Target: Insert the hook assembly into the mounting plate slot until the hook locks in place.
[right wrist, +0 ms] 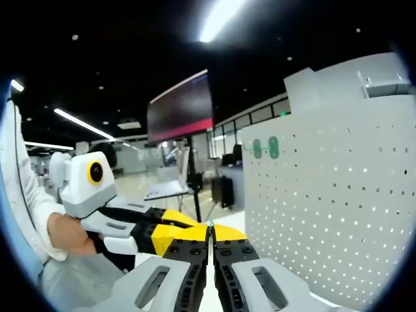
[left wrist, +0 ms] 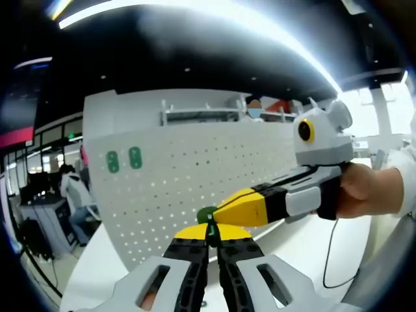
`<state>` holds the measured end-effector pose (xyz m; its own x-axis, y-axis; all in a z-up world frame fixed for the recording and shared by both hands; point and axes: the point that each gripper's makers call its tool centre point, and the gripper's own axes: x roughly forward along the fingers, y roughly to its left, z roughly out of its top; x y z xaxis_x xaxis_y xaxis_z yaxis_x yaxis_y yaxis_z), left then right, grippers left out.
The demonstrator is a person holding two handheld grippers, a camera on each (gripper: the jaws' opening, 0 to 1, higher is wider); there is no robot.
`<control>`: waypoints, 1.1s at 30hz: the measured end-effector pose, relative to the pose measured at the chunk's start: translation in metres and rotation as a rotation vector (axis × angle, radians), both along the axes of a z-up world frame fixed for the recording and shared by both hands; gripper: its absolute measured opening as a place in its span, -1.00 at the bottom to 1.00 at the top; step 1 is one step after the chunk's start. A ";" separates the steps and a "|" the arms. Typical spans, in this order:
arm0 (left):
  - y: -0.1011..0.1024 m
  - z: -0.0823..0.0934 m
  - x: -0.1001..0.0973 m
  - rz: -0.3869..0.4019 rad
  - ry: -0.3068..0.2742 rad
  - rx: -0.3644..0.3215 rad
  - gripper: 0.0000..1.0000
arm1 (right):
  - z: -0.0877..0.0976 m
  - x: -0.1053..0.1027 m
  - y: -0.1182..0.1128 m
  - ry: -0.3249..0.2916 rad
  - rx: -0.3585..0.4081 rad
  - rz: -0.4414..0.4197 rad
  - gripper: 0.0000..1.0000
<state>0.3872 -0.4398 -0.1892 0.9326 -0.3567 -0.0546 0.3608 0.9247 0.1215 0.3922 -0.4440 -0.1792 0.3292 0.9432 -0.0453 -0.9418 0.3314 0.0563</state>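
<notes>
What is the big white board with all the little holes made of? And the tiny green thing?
The pegboard looks like painted sheet metal or hard plastic: flat, matte white, with even rows of punched holes letting light through. The green hook piece looks like smooth plastic, but it is too small to be sure.

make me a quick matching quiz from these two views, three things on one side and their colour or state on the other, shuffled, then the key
Things
1. pegboard
2. hook piece
3. left gripper

Colour or state
A. green
B. white, full of small holes, standing upright
C. jaws closed on a small part

Pairs: 1-B, 2-A, 3-C
</notes>
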 end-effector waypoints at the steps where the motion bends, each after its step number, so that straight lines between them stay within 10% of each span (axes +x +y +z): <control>1: 0.000 0.000 0.000 0.001 0.000 0.000 -0.93 | 0.000 0.000 0.000 0.000 0.000 0.000 -0.97; 33: 0.011 0.023 0.018 0.034 -0.040 -0.011 -0.93 | 0.000 0.005 -0.029 -0.096 -0.089 -0.113 -0.08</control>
